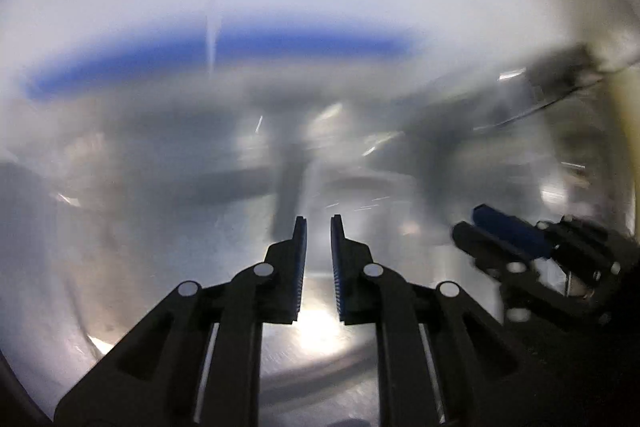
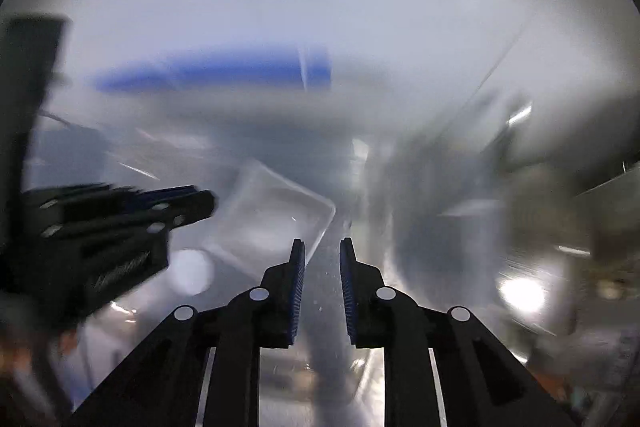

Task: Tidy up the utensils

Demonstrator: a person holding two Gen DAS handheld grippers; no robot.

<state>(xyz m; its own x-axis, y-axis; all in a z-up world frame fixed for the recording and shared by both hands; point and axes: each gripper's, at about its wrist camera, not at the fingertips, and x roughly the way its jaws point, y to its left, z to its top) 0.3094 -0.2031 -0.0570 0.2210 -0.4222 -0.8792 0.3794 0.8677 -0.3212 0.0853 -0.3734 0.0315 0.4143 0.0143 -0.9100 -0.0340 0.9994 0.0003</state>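
Observation:
Both views are heavily motion-blurred. My left gripper [image 1: 319,221] is open with nothing between its blue-padded fingers, over a shiny metal surface [image 1: 320,343]. My right gripper [image 2: 322,243] is open and empty too. The right gripper shows in the left wrist view [image 1: 476,223] at the right edge. The left gripper shows in the right wrist view [image 2: 200,201] at the left. A clear rectangular container [image 2: 280,211] lies ahead of my right gripper, tilted in the frame. No utensil can be made out in the blur.
A blue band [image 1: 224,55] runs across the pale wall behind; it also shows in the right wrist view [image 2: 216,69]. Blurred grey metal shapes [image 1: 288,163] fill the middle. A dark object [image 1: 560,67] sits at the upper right. Bright light reflections [image 2: 520,295] show on the metal.

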